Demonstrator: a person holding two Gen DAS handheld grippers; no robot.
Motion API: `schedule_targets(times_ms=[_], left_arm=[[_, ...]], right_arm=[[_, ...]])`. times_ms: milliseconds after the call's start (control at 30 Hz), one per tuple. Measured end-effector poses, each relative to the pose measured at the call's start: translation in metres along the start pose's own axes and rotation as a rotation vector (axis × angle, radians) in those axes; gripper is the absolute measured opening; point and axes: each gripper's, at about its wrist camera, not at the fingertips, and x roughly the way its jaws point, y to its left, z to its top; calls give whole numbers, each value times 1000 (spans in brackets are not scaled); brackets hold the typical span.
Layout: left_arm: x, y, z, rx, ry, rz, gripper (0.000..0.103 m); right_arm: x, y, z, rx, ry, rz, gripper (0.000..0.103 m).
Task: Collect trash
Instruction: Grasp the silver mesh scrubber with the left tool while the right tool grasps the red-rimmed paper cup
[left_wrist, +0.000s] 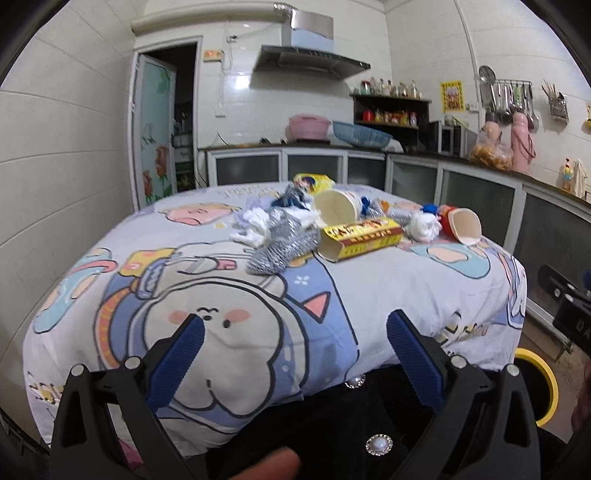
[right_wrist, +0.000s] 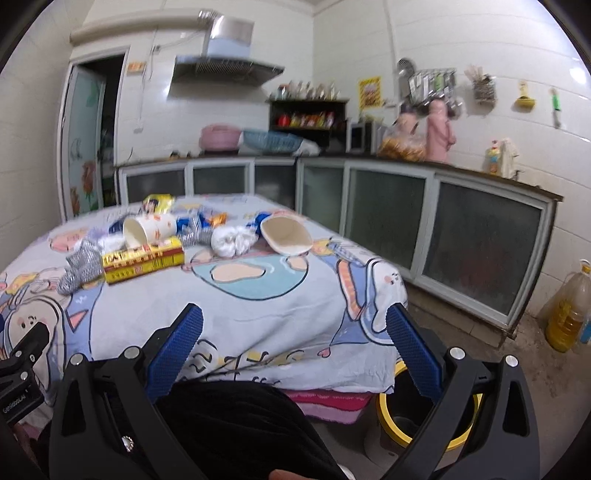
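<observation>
- The left hand-held gripper (left_wrist: 294, 334) is released, its blue-padded fingers (left_wrist: 176, 360) spread wide with nothing between them, held at the near edge of the desk (left_wrist: 110, 314).
- The right hand-held gripper (right_wrist: 294, 334) is likewise released and holds nothing, near the desk's right corner.
- The desk is covered with a cartoon-print cloth (right_wrist: 258, 295).
- The trash lies in a loose pile toward the far side of the desk, well apart from both grippers.
- A yellow-and-red box (left_wrist: 360, 238) lies on its side at the front of the pile, just beside a silver wrapper (left_wrist: 280, 247).
- A white paper cup (left_wrist: 338, 206) lies tipped over behind the box, mouth toward the camera.
- Crumpled white tissue (left_wrist: 424, 226) sits between the box and a red cup (left_wrist: 463, 226) that lies on its side.
- A yellow-rimmed bin (right_wrist: 424, 424) stands on the floor by the desk's right corner.
</observation>
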Motion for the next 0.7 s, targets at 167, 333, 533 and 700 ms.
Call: schedule_targets(times_ms=[167,333,533,700], left_arm=[[26,5,13,-9,98,-121,95],[40,23,42,-43,95,-95,95],[63,35,79,56,120,-71,95],[84,30,95,112,171,-101,95]], right_arm=[[35,-15,22,-23,75,58,95],[81,-30,50,15,150,111,95],[116,-42,80,66,144,107,95],[145,-43,93,8,130,172,95]])
